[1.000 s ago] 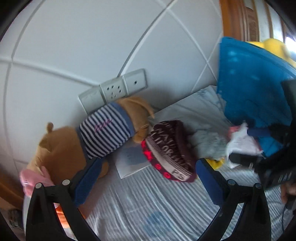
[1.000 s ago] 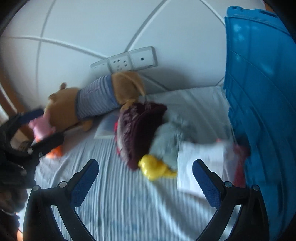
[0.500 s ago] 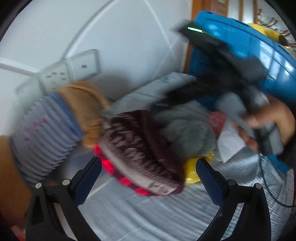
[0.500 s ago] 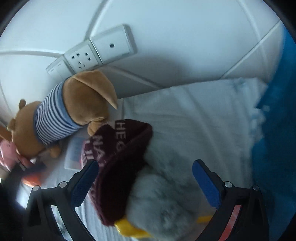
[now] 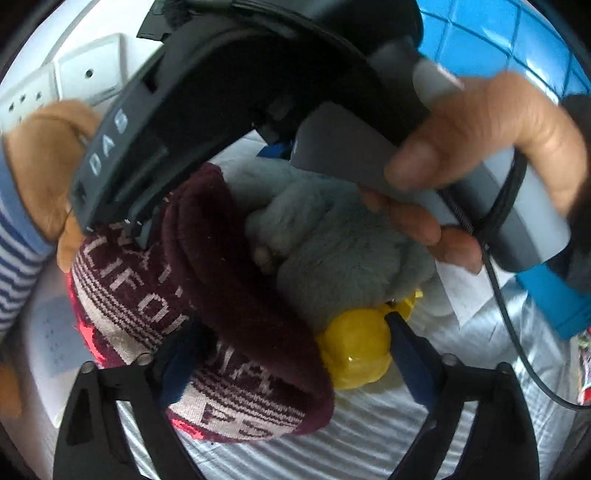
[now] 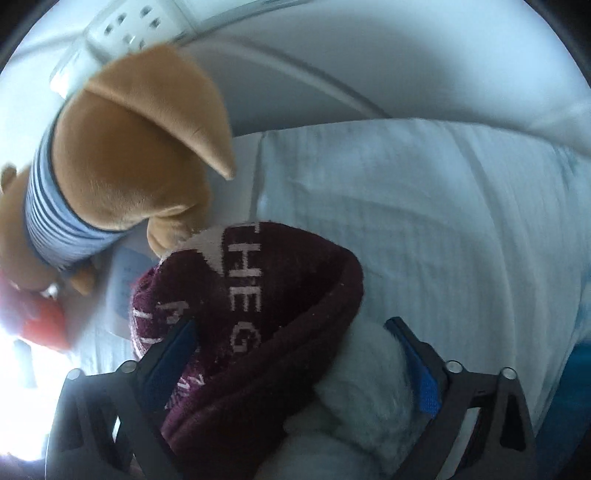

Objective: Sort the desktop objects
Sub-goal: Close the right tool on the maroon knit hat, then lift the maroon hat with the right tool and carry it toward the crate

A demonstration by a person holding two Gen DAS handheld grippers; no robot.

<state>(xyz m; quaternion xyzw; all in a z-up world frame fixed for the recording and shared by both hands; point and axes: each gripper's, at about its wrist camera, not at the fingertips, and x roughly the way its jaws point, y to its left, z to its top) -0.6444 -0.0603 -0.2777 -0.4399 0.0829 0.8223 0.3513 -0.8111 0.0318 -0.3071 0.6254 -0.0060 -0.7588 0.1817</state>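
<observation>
1. Where the striped bedsheet [image 6: 424,206] meets the white wall, lies a maroon knit beanie [image 5: 229,295], draped over a grey plush toy [image 5: 343,251] with a yellow foot [image 5: 354,347].
2. Reads "THE" in pale knit letters on the beanie in the right wrist view; other lettering only partly legible.
3. Spread wide, both: left gripper [image 5: 291,354] straddling the beanie's cuff and the yellow foot, right gripper [image 6: 295,354] straddling beanie and grey plush, neither clamped on anything.
4. Held from above by a hand [image 5: 480,155] wrapped around a grey handle, cable trailing; shows "DAS" on the black frame.
5. Just beside, touching the beanie: a brown plush dog [image 6: 129,162] in a blue-striped shirt.
6. Beyond: wall sockets [image 6: 125,33], a blue plastic bin [image 5: 509,40], contents unseen.
</observation>
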